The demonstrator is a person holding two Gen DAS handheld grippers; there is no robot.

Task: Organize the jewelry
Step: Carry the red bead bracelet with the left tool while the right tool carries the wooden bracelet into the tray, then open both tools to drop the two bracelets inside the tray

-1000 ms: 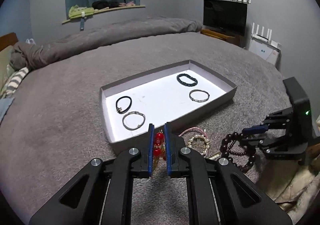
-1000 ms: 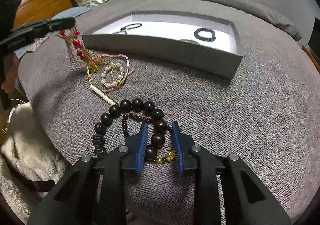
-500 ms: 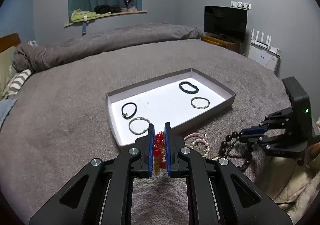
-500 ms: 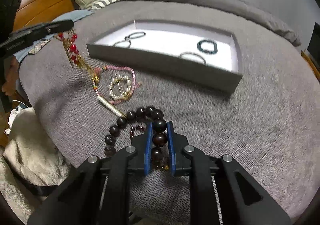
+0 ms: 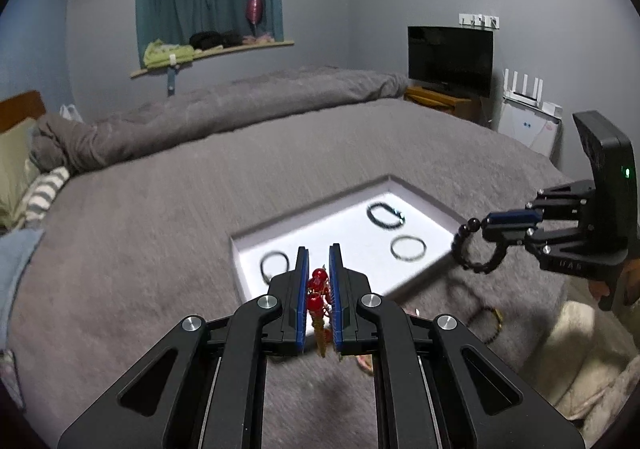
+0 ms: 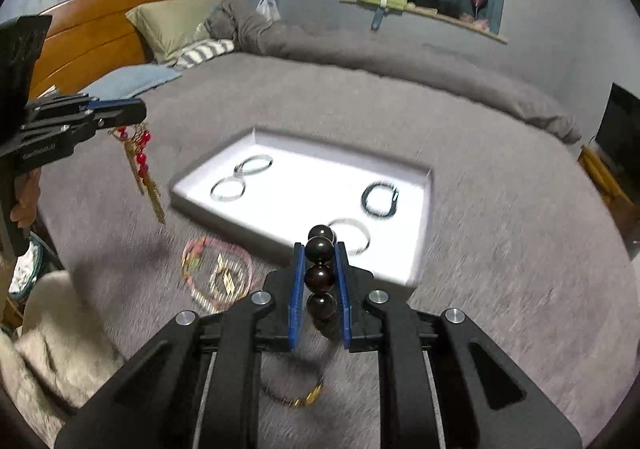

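Observation:
My left gripper [image 5: 319,249] is shut on a red-bead ornament [image 5: 317,289] with gold tassels, which hangs below it above the bed. The right wrist view shows this gripper [image 6: 132,111] at the left, the ornament [image 6: 142,161] dangling. My right gripper [image 6: 320,247] is shut on a large dark-bead bracelet [image 6: 319,277], whose loop [image 5: 466,249] hangs from that gripper [image 5: 490,221] near the tray's right end. The white shallow tray [image 5: 424,193] holds several bracelets, among them a black beaded one [image 5: 385,215] and a silver bangle [image 5: 408,248].
On the grey bedspread in front of the tray lie pink-cord and pearl bracelets [image 6: 218,273] and a thin dark bracelet with a gold bead [image 6: 292,393]. A fluffy cream blanket [image 6: 48,349] lies at the bed's near edge. Pillows [image 6: 172,25] and a rolled duvet lie beyond.
The right gripper has shut on the dark-bead bracelet and lifted it off the bed. Both grippers have risen, the left still gripping the red ornament.

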